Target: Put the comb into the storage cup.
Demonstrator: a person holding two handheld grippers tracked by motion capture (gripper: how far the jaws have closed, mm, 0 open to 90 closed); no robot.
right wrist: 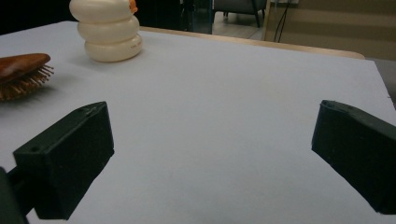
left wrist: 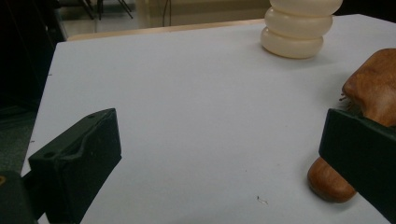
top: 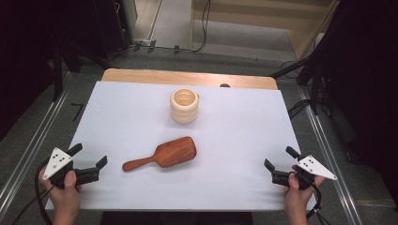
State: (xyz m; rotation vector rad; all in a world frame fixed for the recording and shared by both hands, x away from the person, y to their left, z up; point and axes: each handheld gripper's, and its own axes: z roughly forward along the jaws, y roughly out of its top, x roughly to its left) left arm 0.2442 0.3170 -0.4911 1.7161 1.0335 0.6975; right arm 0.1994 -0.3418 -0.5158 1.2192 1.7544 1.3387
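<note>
The desk (top: 141, 117) carried two items: one wooden paddle hairbrush (top: 162, 156) and one cream ribbed cup (top: 184, 106). Two tongs were present, one in each hand.

The hairbrush lay flat near the middle of the white desk surface, bristles down, with its handle pointing toward the person's left and its head toward the cup. The cup stood upright behind the hairbrush, well apart from it, toward the far edge.

The left tongs (top: 89, 157) were held at the near left corner of the desk, gripped in the left hand (top: 65, 190), with the jaws pointing toward the hairbrush handle. Both jaws stood wide apart, released, with nothing between them. In the left gripper view, the handle end of the hairbrush (left wrist: 329, 182) lay just beyond the right-hand jaw.

The right tongs (top: 279, 159) were held at the near right edge in the right hand (top: 295, 192). Their jaws were likewise spread wide and released, over bare desk surface
</note>
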